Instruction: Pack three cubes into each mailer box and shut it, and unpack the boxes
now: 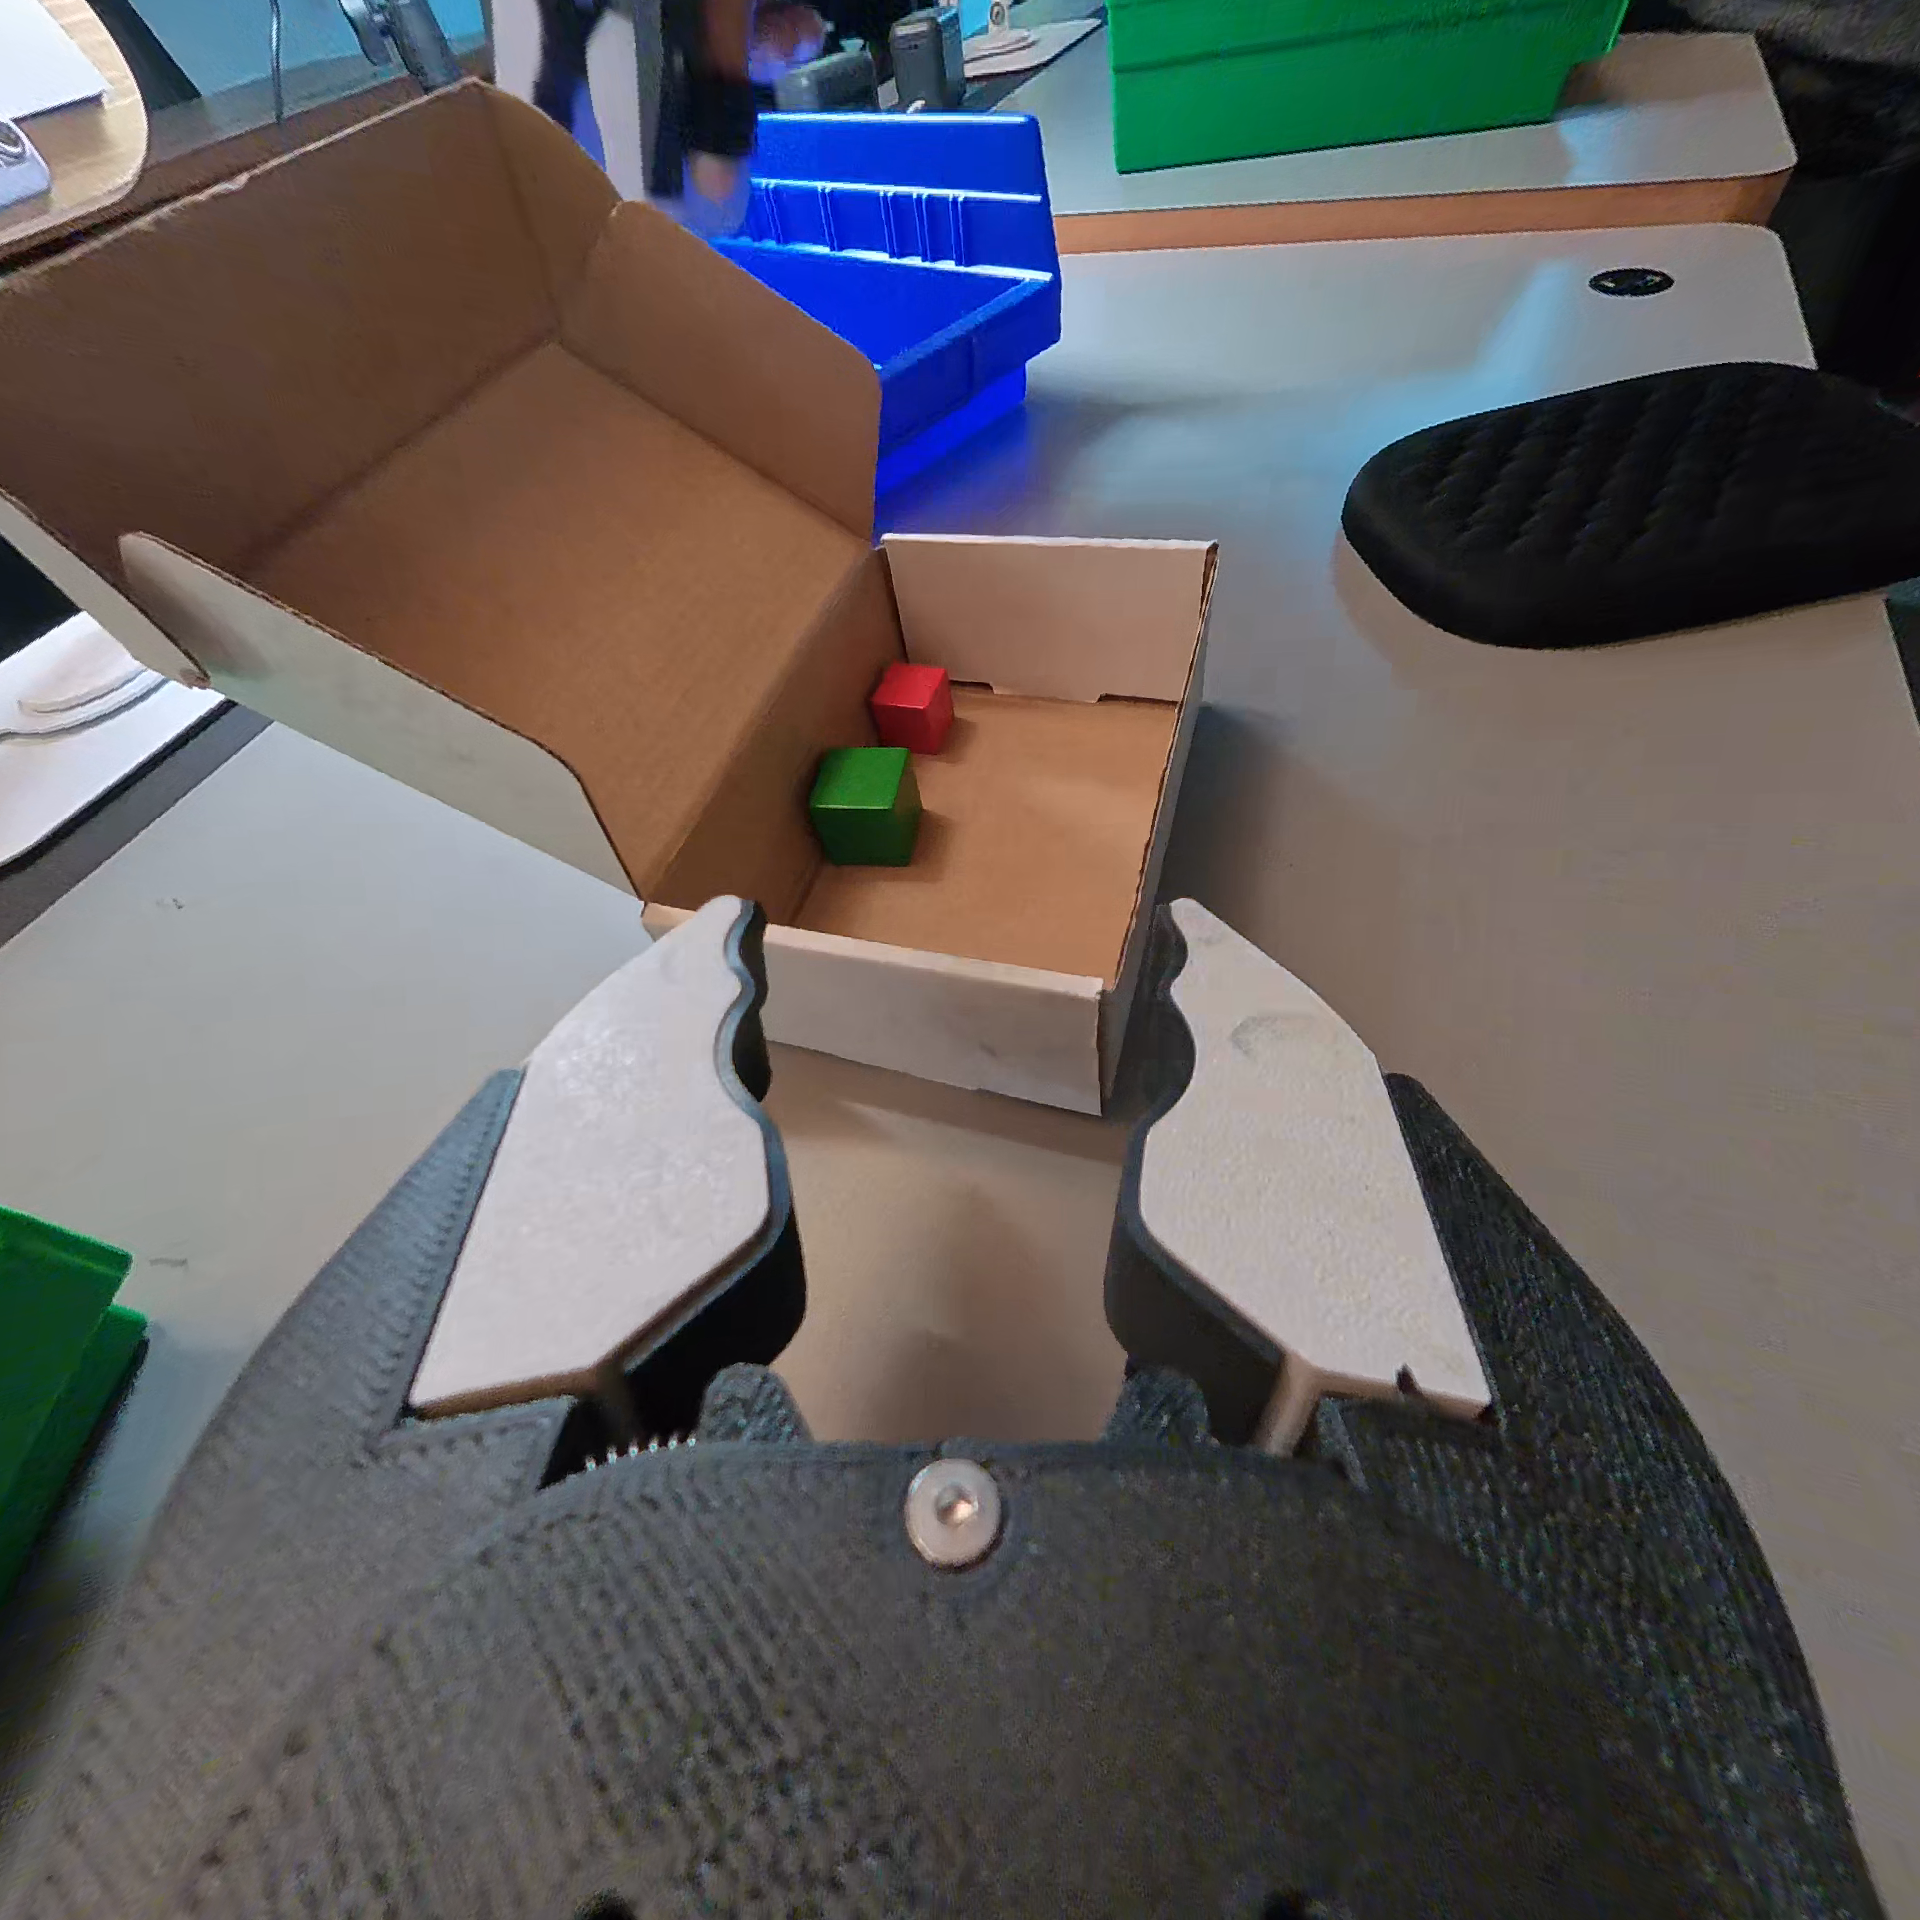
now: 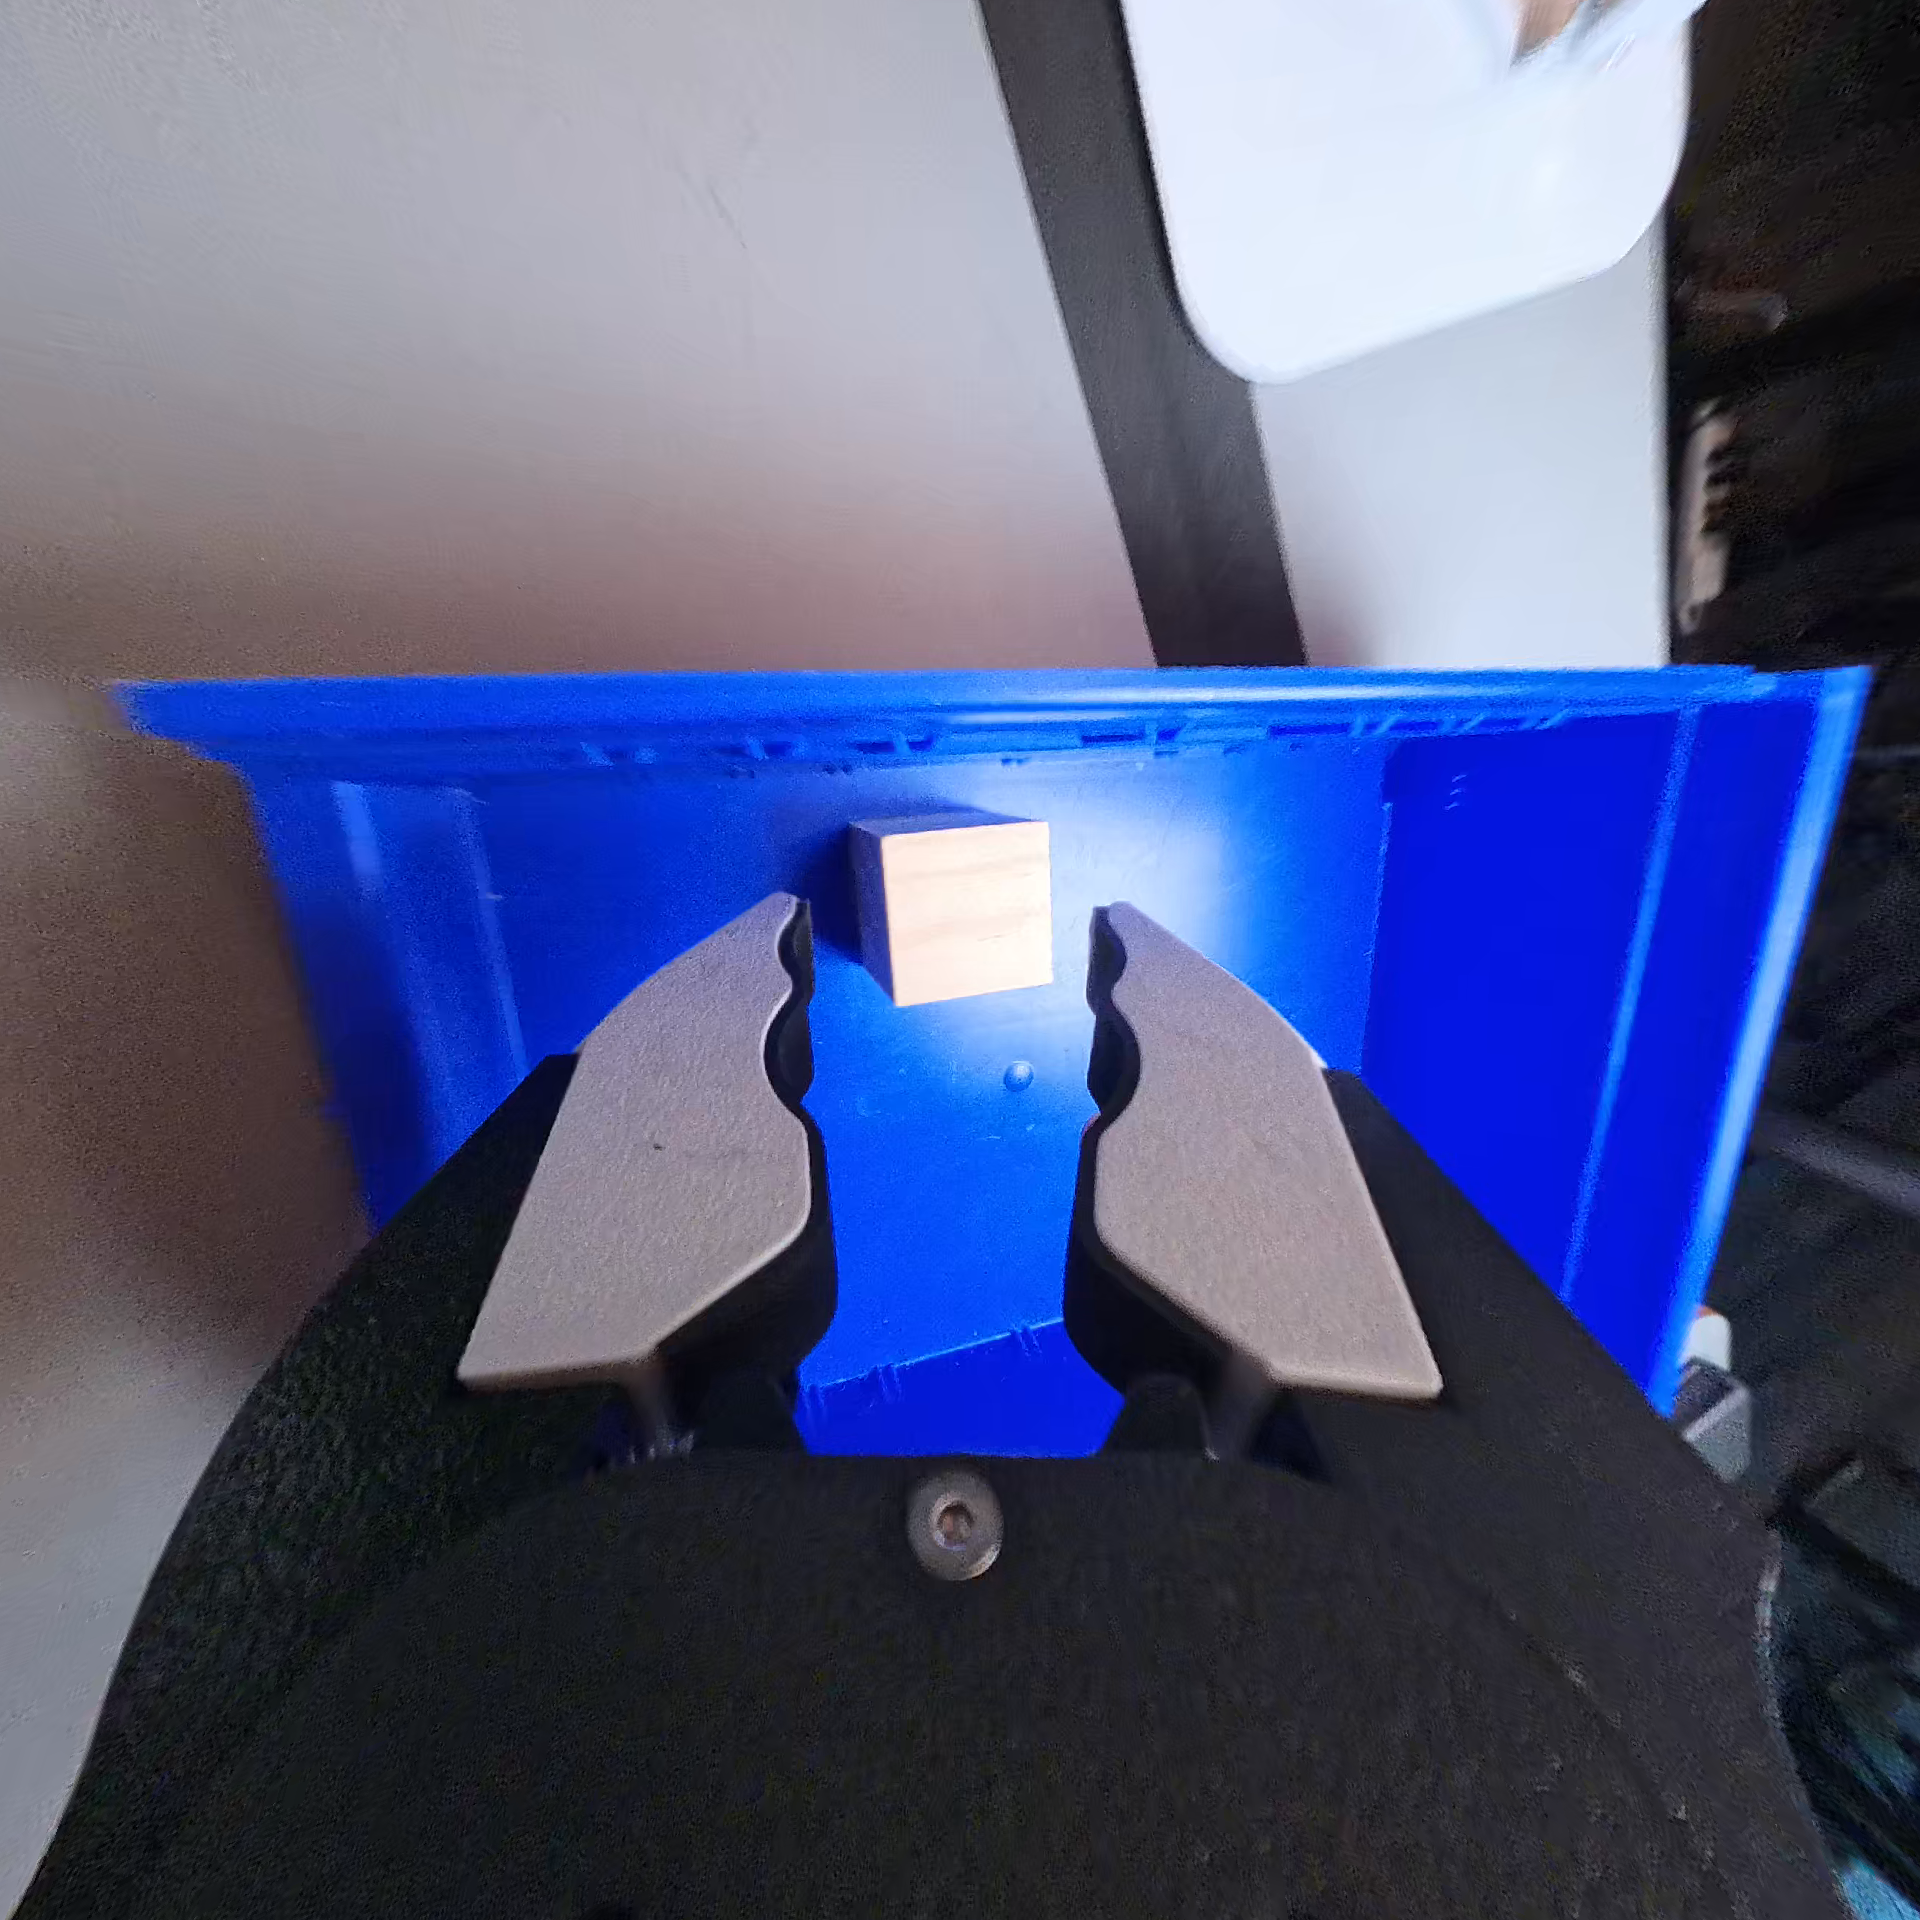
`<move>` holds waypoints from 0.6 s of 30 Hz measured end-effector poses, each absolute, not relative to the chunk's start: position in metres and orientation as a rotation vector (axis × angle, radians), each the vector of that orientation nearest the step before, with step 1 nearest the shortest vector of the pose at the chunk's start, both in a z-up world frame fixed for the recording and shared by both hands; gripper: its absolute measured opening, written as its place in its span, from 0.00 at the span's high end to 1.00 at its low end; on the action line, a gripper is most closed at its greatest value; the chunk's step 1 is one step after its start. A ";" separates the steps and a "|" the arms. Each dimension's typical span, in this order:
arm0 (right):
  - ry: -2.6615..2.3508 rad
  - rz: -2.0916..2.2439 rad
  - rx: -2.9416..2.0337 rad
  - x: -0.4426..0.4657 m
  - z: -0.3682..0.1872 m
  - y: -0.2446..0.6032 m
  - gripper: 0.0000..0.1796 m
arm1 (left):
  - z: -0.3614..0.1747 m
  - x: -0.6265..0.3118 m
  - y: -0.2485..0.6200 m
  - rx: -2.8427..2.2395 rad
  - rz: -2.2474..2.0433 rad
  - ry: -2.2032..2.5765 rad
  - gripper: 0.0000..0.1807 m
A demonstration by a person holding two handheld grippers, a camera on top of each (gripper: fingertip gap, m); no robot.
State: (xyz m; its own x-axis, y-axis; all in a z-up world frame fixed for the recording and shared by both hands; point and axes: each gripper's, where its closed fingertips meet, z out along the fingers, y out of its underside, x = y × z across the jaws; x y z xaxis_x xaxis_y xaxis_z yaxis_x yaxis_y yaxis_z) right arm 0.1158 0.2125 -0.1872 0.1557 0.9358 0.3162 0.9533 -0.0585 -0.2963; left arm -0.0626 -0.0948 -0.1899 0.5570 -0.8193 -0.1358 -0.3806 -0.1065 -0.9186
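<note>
Packing step, third cube pending. The open white-and-brown corrugated cardboard mailer box [image 1: 997, 831] sits on the pale grey tabletop [image 1: 1455, 935], lid flap up and leaning left. Inside are a small red cube [image 1: 912, 707] and a small green cube [image 1: 865, 805], both against the left inner wall, close together.

Left gripper [image 1: 956, 935]: jaws spread, empty, straddling the box's near wall from just short of it. Looks like it's there to steady the box, contact unclear.

Right gripper [image 2: 945, 935]: jaws spread, empty, pointing down into the blue plastic storage bin [image 2: 1507, 1039]. A plain light wooden cube [image 2: 961, 909] lies on the bin floor near the far wall, between and just past the fingertips, not yet pinched.

Next move, my read: advance the right gripper until the wooden cube sits between the pads, close on its side faces, lift clear of the bin rim, carry it to the free right half of the box. Then fold the lid.
</note>
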 end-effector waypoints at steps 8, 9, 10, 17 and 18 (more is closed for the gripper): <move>-1.969 0.249 -1.673 0.053 -0.079 0.068 0.76 | -0.188 -0.059 -0.098 -1.698 -0.504 1.023 0.61; -2.034 0.283 -1.643 0.044 -0.080 0.042 0.76 | -0.188 -0.059 -0.098 -1.696 -0.503 1.026 0.61; -2.091 0.277 -1.594 0.034 -0.085 0.022 0.76 | -0.188 -0.058 -0.098 -1.695 -0.500 1.030 0.61; -2.420 0.049 -1.442 -0.004 -0.202 -0.046 0.75 | -0.191 -0.060 -0.100 -1.704 -0.496 1.033 0.62; -2.420 0.002 -1.443 -0.006 -0.214 -0.043 0.74 | -0.191 -0.061 -0.099 -1.706 -0.497 1.030 0.62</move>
